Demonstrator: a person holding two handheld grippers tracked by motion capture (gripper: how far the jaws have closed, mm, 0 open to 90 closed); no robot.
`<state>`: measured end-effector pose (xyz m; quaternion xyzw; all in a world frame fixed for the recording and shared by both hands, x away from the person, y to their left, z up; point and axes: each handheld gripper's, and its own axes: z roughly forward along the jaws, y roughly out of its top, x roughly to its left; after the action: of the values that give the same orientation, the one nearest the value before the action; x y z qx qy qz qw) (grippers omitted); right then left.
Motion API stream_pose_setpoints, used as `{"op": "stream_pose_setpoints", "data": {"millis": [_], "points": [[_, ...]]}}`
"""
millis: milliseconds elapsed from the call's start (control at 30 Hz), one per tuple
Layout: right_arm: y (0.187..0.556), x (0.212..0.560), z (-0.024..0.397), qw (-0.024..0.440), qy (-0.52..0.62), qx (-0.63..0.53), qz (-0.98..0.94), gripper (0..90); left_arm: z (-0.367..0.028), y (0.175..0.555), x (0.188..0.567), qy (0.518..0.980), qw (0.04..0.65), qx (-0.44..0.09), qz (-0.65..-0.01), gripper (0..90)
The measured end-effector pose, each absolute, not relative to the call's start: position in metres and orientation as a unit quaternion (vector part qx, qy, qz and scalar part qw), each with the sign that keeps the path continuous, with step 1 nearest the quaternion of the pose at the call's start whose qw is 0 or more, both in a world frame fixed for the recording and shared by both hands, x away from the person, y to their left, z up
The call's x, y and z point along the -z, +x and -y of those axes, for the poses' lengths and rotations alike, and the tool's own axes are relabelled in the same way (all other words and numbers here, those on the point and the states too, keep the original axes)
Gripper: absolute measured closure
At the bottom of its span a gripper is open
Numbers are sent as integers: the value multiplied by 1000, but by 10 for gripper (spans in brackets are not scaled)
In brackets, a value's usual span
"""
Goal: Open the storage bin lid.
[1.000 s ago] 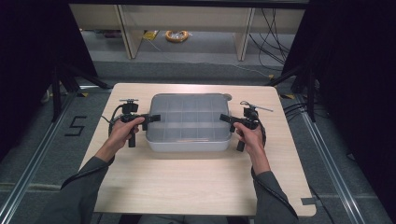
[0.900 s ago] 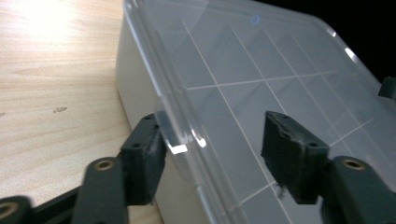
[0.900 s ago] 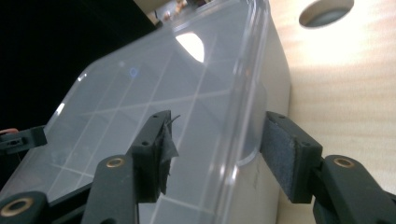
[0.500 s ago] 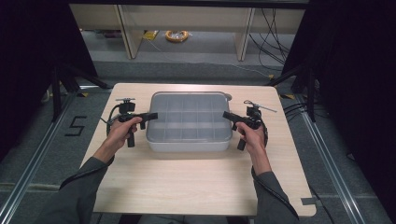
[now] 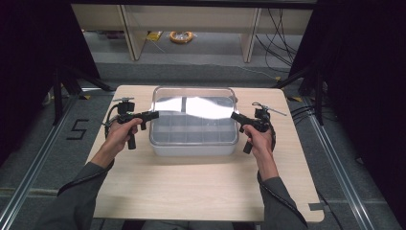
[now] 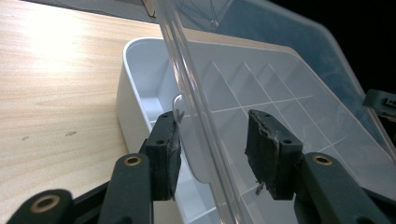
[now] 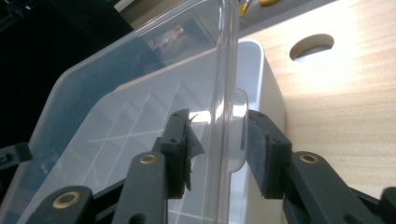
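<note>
High view, near edge: two grey sleeves come in from the bottom over the wooden table (image 5: 191,187); one hand on each gripper
Left hand (image 5: 118,136): wrapped round the handle of the left gripper (image 5: 152,115); jaws point right at the left end of the box
Right hand (image 5: 257,140): same grip on the right gripper (image 5: 234,116); jaws point left at the right end of the box
Box (image 5: 194,143): white compartment box, mid-table, between the two grippers; internal dividers visible; long side faces the person
Lid (image 5: 196,103): clear plastic, tilted, front edge raised off the box, rear edge down toward the far rim; strong glare on it
Left gripper view: jaws apart, not clamped; lid's curved side edge (image 6: 196,107) runs up between the two pads; left pad (image 6: 166,149) sits just beside a small clear tab on the lid, contact unclear; right pad well clear of the edge; white box wall (image 6: 128,100) below, tabletop to the left
Right gripper view: jaws apart as well; lid edge (image 7: 224,107) passes between the pads; right pad (image 7: 264,154) close to a clear tab, cannot tell if touching; box corner (image 7: 268,79) beyond; round hole (image 7: 312,45) in the tabletop further off
Far: floor behind table; wooden shelf legs, cables, a yellow coil (image 5: 181,36) on the floor; a "5" marked on the floor at left (image 5: 78,128)
</note>
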<state>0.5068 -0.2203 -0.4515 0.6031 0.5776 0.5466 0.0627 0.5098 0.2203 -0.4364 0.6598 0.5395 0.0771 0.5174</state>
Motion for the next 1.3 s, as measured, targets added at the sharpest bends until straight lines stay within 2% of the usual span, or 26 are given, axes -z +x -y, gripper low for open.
{"op": "stream_pose_setpoints", "data": {"millis": [33,67,100,133,167,233,300,333,400,500,567,767,900,1067,1100,1300], "points": [[507,450,223,83,589,-552,-585,645,-222,509,435,661,519,-74,-537,554],[507,450,223,83,589,-552,-585,645,-222,509,435,661,519,-74,-537,556],[503,444,220,55,607,-558,-563,655,-222,507,433,664,519,-78,-533,559],[502,443,221,58,604,-562,-562,661,-222,505,431,664,520,-78,-531,562],[502,443,223,79,593,-563,-571,664,-222,504,430,665,520,-81,-530,564],[498,438,221,65,603,-567,-558,666,-222,502,427,667,524,-83,-523,573],[497,436,223,82,592,-571,-563,675,-222,500,424,666,526,-81,-522,583],[494,433,222,69,601,-574,-552,675,-223,499,423,667,527,-81,-521,585],[491,430,223,70,599,-578,-550,680,-222,498,423,667,527,-82,-520,586],[490,427,225,92,581,-583,-560,680,-222,494,418,669,530,-85,-514,586],[483,420,223,75,593,-587,-546,681,-223,490,414,673,530,-87,-508,577],[479,418,224,90,582,-591,-551,681,-226,483,410,672,538,-84,-501,581],[473,416,222,75,586,-595,-545,681,-227,477,406,667,543,-83,-503,584],[467,415,225,89,577,-599,-548,681,-226,471,406,673,539,-80,-500,581],[464,413,225,72,586,-599,-541,680,-226,468,406,673,542,-80,-497,581],[452,410,227,83,573,-602,-550,680,-225,459,404,673,543,-83,-495,582]]}}
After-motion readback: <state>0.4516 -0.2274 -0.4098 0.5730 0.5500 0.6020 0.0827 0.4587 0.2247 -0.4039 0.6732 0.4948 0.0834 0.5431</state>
